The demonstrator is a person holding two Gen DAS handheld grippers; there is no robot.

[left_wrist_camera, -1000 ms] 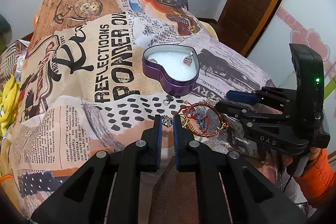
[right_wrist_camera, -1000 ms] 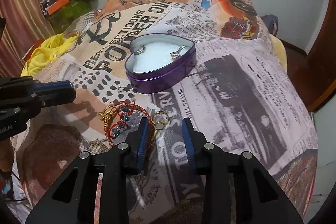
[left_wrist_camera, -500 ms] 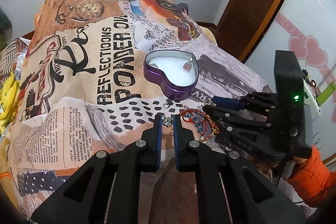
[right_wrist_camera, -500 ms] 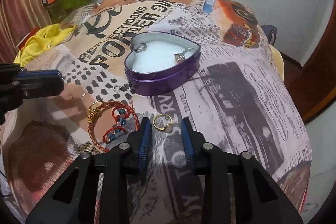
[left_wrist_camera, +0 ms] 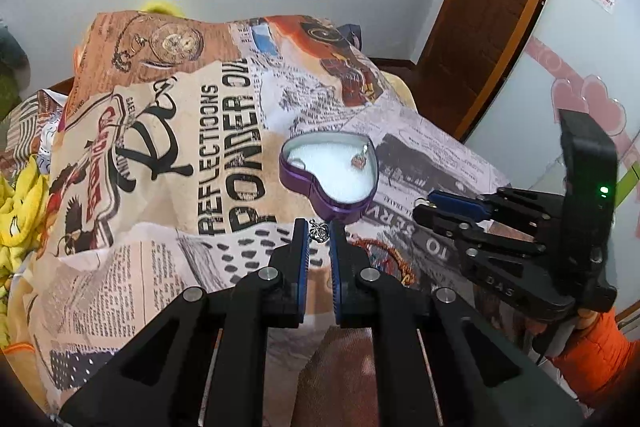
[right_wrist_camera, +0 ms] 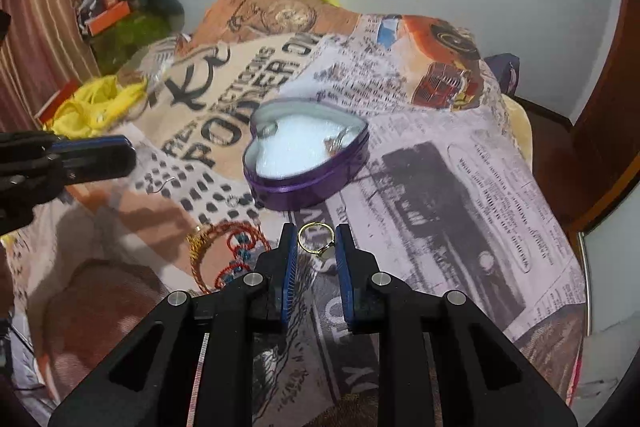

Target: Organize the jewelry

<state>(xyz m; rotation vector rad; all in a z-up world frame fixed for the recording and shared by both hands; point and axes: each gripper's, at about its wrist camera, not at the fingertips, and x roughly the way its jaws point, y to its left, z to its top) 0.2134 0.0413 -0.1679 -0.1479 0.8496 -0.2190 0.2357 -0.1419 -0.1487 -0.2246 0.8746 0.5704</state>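
On the bedspread (right_wrist_camera: pixel 460 163), the gold ring (right_wrist_camera: pixel 316 239) stands upright between right gripper (right_wrist_camera: pixel 316 247) fingers.

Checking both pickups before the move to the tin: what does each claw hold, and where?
Left claw: small silver charm, pinched across its sides. Right claw: gold ring, gripped across its band.

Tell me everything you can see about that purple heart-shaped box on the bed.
The purple heart-shaped tin looks like glossy metal. It sits open and lidless on the printed bedspread, flat on its base. A white padded lining fills it. On that lie a small pendant by one wall and a silvery ring in one lobe. Neither tool touches it.
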